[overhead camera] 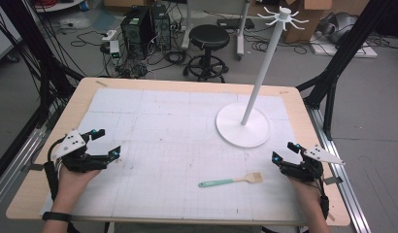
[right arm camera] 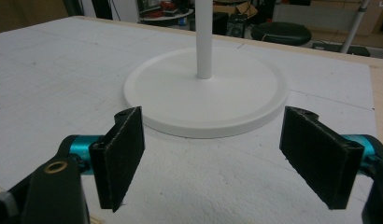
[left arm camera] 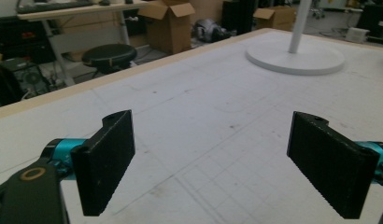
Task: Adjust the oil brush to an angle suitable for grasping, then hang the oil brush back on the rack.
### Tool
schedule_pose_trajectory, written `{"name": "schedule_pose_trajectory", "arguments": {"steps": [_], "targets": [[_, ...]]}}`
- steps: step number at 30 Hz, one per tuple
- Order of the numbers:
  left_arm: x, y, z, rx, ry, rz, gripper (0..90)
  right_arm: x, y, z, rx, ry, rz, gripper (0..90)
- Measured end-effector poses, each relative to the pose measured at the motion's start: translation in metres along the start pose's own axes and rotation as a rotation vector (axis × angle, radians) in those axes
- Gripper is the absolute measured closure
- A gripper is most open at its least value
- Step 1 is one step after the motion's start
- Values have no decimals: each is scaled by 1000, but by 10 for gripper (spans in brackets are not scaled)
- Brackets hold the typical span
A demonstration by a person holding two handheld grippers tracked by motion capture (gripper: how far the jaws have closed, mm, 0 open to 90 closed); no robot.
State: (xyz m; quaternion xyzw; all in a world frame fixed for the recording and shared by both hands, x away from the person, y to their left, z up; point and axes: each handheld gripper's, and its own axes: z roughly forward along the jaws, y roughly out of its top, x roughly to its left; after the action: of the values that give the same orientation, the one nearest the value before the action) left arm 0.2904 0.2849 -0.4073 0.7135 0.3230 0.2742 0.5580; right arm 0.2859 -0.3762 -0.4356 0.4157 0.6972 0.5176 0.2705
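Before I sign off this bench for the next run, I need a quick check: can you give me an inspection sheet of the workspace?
Surface: white gridded mat on a wooden table, faintly smudged.
Job's things: brush with a green handle lies flat near the front right; white stand, round base, upright pole, hooks at the top.
Clutter: nothing seen on the mat.
Tongs: left tongs open, nothing between them, at the left edge; right tongs open, nothing between them, beside the brush but apart from it.
Cables: one trails from each hand; many loose on the floor behind.
Surroundings: black stool, computer boxes, cardboard boxes, black frame legs.
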Motion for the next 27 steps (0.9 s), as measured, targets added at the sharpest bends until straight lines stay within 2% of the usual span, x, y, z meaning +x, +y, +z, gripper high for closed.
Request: {"name": "schedule_pose_trajectory", "arguments": {"steps": [1,4,12,20,26,27], "targets": [[5,-3,-2,-2,17,-13,158,0,0,0,1,-1,-3,214],[6,-5,-1,4,21,-18,158,0,0,0,-1,0,-3,213],[4,-3,-1,-10,16,-10,158,-1,0,-1,-8,5,-2,210],[4,-3,0,-15,8,-11,158,-5,3,-3,-22,35,12,195],[2,-3,1,-10,-3,-10,158,-6,6,-2,-28,87,2,163],[2,-3,2,-13,-7,-10,158,-3,9,-1,-19,129,-23,163]]}}
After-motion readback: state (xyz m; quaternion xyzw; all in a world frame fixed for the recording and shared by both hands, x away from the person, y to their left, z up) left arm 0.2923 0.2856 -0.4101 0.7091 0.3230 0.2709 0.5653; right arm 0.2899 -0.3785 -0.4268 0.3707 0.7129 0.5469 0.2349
